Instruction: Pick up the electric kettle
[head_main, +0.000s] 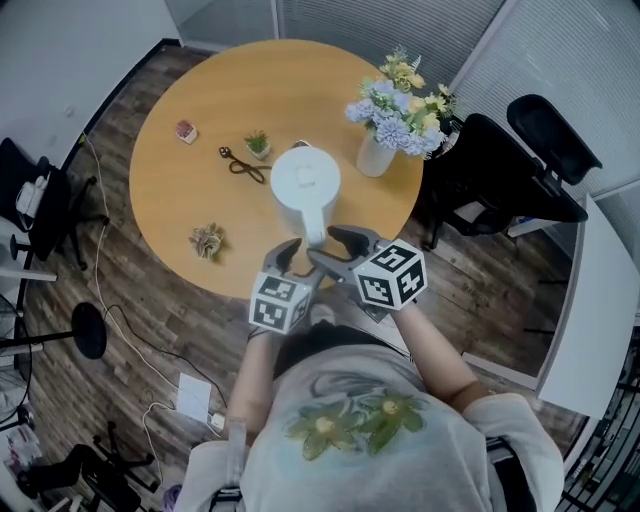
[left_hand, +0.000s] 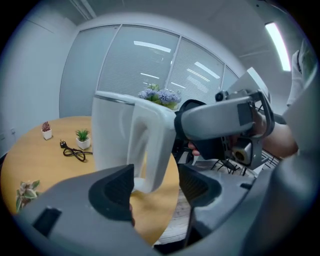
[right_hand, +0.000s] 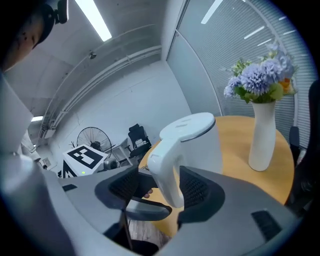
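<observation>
A white electric kettle (head_main: 305, 188) stands on the round wooden table (head_main: 165, 200), its handle (head_main: 314, 234) turned toward me. Both grippers meet at that handle from the near table edge. My right gripper (right_hand: 162, 192) is open, and the handle (right_hand: 167, 167) hangs between its pads without being pressed. The left gripper (left_hand: 155, 187) is open too, with the handle's lower end (left_hand: 150, 170) just past its tips. In the head view the left gripper (head_main: 298, 258) sits left of the handle and the right gripper (head_main: 340, 250) sits right of it.
A white vase of flowers (head_main: 377, 152) stands just right of the kettle. A small potted plant (head_main: 258, 145), a black cord (head_main: 240, 165), a small pot (head_main: 186, 131) and a dried sprig (head_main: 207, 240) lie to the left. Black chairs (head_main: 505, 170) stand beyond the table's right side.
</observation>
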